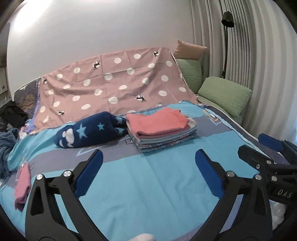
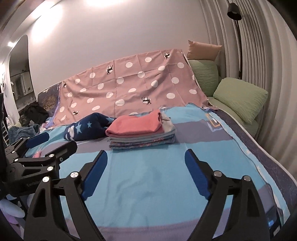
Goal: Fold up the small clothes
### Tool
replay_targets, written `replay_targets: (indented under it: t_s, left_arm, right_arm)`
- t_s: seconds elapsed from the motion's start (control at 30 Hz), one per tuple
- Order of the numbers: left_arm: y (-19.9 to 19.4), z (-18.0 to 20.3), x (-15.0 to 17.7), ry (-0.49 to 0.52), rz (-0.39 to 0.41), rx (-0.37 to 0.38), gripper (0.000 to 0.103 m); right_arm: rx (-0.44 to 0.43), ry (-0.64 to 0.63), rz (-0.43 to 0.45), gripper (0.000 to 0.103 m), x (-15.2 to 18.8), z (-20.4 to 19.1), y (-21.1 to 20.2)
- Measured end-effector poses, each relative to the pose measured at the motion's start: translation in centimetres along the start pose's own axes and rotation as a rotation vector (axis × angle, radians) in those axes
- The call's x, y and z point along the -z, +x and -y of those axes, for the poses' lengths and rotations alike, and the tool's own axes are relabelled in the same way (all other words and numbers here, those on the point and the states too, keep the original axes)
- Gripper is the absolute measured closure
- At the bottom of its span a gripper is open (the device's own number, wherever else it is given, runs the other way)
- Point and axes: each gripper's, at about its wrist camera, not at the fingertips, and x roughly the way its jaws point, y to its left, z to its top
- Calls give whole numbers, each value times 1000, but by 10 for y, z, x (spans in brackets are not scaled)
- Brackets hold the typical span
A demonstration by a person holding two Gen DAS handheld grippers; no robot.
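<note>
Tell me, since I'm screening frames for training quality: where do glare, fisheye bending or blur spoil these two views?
Left wrist view: glare washes out the wall at upper left; the curtain bows with the lens; dark corners vignette. Right wrist view: ceiling glare at the top edge; the folded stack is fairly sharp; the bed cover near the lens looks soft.
</note>
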Motion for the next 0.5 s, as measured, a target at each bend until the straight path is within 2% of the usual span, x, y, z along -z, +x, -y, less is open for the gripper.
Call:
replay_targets:
  t_s: [0.13, 0.33, 0.5]
  left_arm:
    - [-23, 1, 5, -20, -9, 10, 2]
    - [-50, 8, 13, -16, -36, -64, 2]
    - [-68, 6, 22, -61, -59, -42, 2]
  right_arm:
    - [7, 13, -19, 16, 4, -2, -14]
    - [1, 22, -53, 15, 12, -1, -31]
    - [-7, 8, -63, 15, 17, -2, -45]
